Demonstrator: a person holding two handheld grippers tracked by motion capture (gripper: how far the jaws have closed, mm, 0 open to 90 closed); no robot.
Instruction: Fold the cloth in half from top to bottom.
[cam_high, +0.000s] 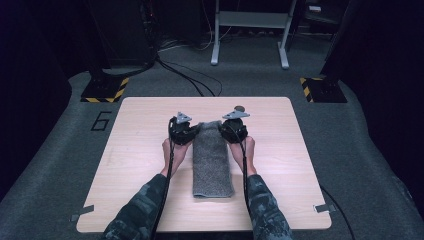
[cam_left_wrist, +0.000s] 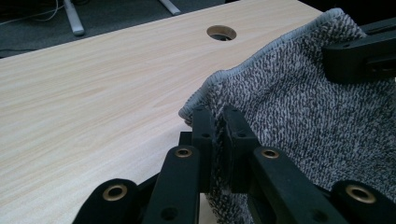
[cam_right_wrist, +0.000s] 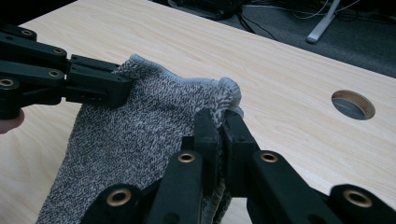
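Grey towel (cam_high: 212, 160) at frame centre on table (cam_high: 140, 150), left gripper (cam_high: 196, 128) and right gripper (cam_high: 223, 128) each clenched on a far corner, lifting it slightly.

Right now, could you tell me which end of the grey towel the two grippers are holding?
The far end: the left gripper and right gripper each pinch a corner of the grey towel there, while its near end lies flat on the table.

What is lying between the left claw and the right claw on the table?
The far edge of the grey towel spans from the left claw to the right claw, each shut on a corner; the high view shows this.
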